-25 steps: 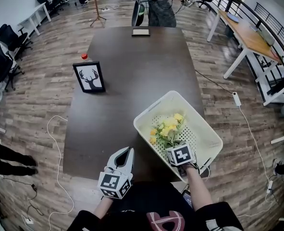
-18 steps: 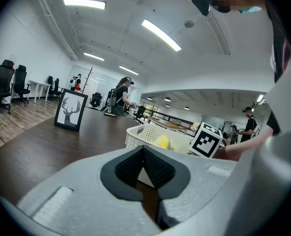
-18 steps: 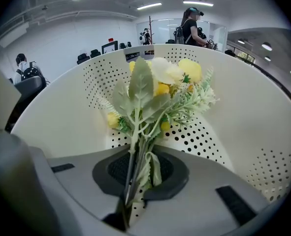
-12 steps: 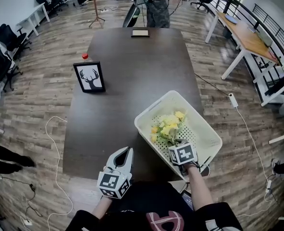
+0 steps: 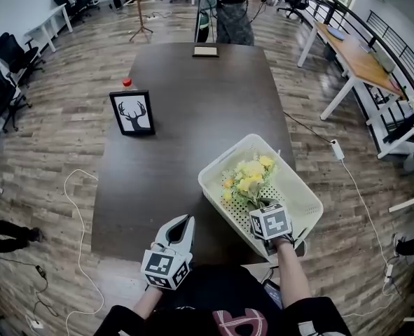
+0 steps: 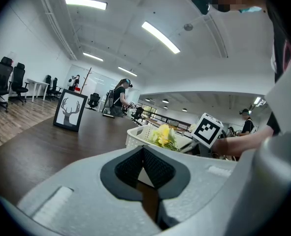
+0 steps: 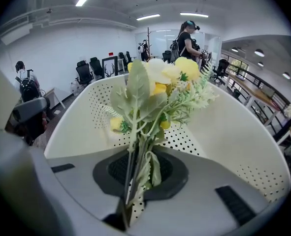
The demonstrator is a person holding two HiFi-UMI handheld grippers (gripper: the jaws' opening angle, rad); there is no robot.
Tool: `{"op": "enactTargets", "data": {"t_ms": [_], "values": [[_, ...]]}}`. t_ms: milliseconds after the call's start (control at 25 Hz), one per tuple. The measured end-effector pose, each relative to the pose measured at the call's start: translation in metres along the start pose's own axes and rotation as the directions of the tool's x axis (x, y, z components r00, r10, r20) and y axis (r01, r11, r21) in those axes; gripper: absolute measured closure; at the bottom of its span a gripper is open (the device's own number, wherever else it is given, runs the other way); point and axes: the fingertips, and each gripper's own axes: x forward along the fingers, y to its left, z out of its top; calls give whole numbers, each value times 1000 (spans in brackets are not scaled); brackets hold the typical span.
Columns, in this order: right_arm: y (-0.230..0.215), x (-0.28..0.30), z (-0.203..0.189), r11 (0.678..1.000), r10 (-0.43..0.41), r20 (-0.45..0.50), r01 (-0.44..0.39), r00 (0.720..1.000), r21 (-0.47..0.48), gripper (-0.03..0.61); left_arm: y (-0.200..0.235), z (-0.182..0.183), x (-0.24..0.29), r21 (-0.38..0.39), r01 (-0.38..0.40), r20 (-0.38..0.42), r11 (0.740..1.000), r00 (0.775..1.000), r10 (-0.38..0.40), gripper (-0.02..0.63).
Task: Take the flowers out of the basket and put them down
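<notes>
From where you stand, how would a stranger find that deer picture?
Start at the long dark table in the middle of the room. On its left edge, away from the white basket, stands a black frame. It alone shows a black antlered deer head on white.

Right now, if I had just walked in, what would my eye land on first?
Probably the yellow flowers in the white perforated basket at the near right corner of the dark table, their stems pinched in the right gripper. After that, the framed deer picture standing upright near the table's left edge.
</notes>
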Motion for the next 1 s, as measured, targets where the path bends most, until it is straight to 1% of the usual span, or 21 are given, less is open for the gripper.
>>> {"op": "enactTargets", "data": {"t_ms": [240, 480, 680, 1000], "values": [[6, -14, 18, 1000, 1, 41, -1, 999, -5, 540, 3, 2, -7, -6, -1, 2, 1000, 1000, 1, 606], [11, -19, 24, 1000, 0, 52, -1, 999, 18, 540, 2, 2, -13, 17, 15, -16, 1000, 1000, -14, 606], [11, -34, 35, 1000, -13, 85, 11, 996, 20, 540, 9, 1, -19, 14, 5, -30, 1000, 1000, -5, 607], [16, -62, 55, 999, -30, 149, 26, 988, 27, 541, 13, -5, -30, 11, 11, -53, 1000, 999, -10, 606]]}}
